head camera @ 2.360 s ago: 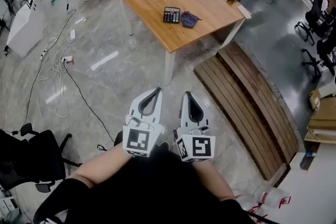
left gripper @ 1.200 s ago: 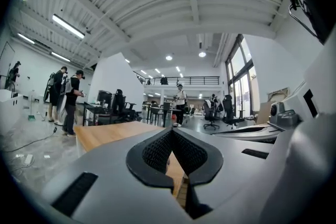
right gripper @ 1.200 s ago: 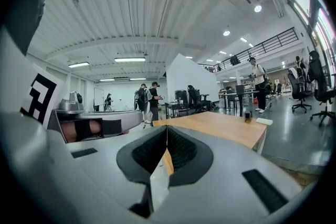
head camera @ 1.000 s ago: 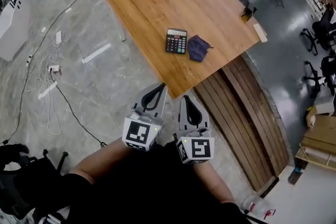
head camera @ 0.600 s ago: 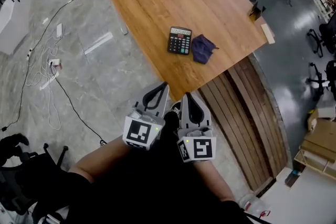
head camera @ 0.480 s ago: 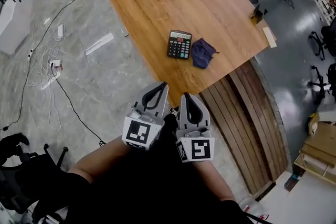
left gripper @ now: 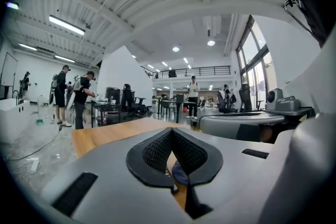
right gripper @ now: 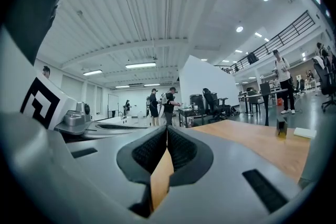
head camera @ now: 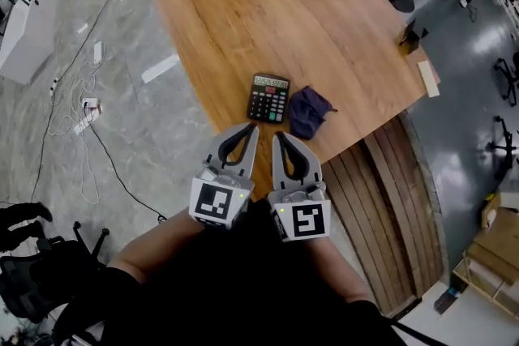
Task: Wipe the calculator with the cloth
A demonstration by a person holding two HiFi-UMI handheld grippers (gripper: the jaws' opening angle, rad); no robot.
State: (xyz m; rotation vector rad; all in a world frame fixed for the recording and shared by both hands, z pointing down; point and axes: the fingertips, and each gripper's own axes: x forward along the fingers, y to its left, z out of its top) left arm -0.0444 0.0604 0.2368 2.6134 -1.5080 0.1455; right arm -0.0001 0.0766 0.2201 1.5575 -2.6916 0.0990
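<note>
Wooden table (head camera: 243, 4) stood on a grey floor (head camera: 162, 126), with cables (head camera: 69, 105) off to its left. Left gripper (head camera: 251, 128) was clenched, empty, tip over the table's near edge. Calculator (head camera: 269, 98) lay just beyond, near that edge. Right gripper (head camera: 276, 135) was likewise clamped on nothing. Dark blue cloth (head camera: 308, 111) sat bunched just right of the calculator.

A calculator (head camera: 269, 98) lies on the worktop (head camera: 284, 12) near its front edge, with a cloth (head camera: 308, 112) just beside it on the right. Nearer the viewer, the left tongs (head camera: 250, 127) and right tongs (head camera: 276, 136) sit side by side, pointing at them.
</note>
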